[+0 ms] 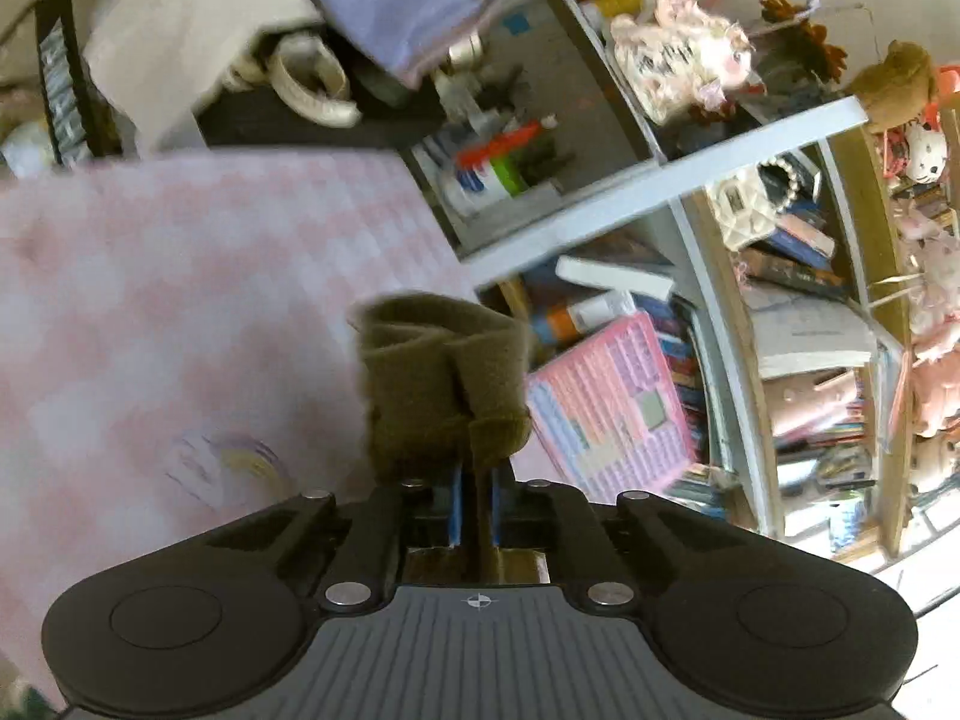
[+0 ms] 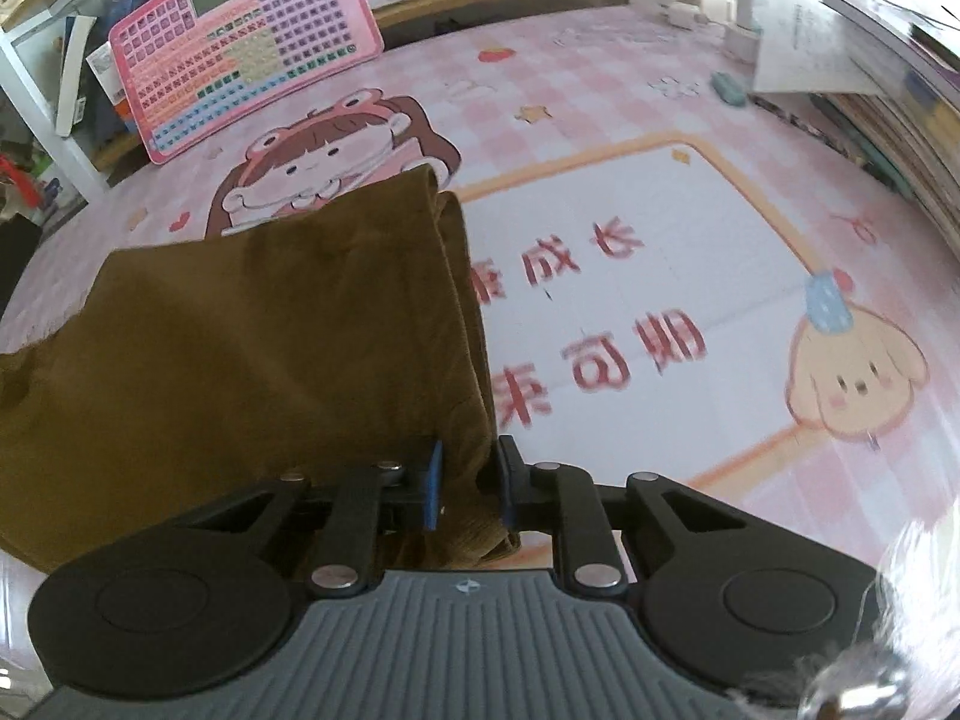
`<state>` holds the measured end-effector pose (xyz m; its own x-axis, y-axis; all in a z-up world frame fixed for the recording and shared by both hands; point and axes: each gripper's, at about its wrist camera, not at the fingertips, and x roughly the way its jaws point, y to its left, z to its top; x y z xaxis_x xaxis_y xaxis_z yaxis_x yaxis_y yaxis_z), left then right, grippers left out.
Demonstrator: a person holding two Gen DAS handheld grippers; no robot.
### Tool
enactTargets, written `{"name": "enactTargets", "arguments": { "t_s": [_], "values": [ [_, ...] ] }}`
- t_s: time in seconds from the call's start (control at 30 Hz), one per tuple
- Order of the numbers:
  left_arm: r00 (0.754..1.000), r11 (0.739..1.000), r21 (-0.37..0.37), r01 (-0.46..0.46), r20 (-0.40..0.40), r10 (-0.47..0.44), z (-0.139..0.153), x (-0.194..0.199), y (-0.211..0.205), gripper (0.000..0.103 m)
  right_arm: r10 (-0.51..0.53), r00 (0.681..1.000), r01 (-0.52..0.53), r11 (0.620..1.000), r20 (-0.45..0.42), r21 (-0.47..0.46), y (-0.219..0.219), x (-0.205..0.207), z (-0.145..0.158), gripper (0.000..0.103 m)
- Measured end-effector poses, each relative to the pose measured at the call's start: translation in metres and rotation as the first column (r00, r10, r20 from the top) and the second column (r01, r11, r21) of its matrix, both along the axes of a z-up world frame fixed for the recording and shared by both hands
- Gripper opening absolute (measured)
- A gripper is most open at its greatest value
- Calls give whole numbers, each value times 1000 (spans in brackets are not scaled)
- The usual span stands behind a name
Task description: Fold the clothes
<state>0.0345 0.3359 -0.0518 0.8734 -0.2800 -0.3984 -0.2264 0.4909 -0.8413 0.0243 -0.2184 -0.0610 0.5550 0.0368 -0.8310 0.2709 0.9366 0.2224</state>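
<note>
The brown garment [image 2: 240, 360] is a soft, ribbed olive-brown cloth, doubled into several layers; in the right wrist view it spreads broad and flat to the left, its folded edge running from the near centre toward the far cartoon girl print. The right gripper [image 2: 468, 486] is clenched on that folded edge, and the left gripper [image 1: 475, 498] pinches a bunched corner of the brown garment [image 1: 438, 384] that stands up above its blue pads. The pink checked mat [image 2: 630, 312] lies open to the right, bounded by a stack of books [image 2: 888, 114] at far right and a pink keyboard toy [image 2: 252, 42] at far left.
</note>
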Motion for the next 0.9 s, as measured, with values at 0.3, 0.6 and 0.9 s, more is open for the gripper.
{"name": "enactTargets", "arguments": {
  "t_s": [0.3,0.6,0.9],
  "values": [
    [969,989,25,-143,-200,145,-53,-5,36,9,66,998,-66,998,23,-2,11,28,-2,16],
    [973,993,-24,-117,-202,109,-63,-5,13,57,100,994,-100,995,34,-19,11,30,-3,17],
    [979,974,-110,-198,-81,190,-57,-29,16,79,103,994,-102,994,29,-26,12,30,-3,17]
  ]
}}
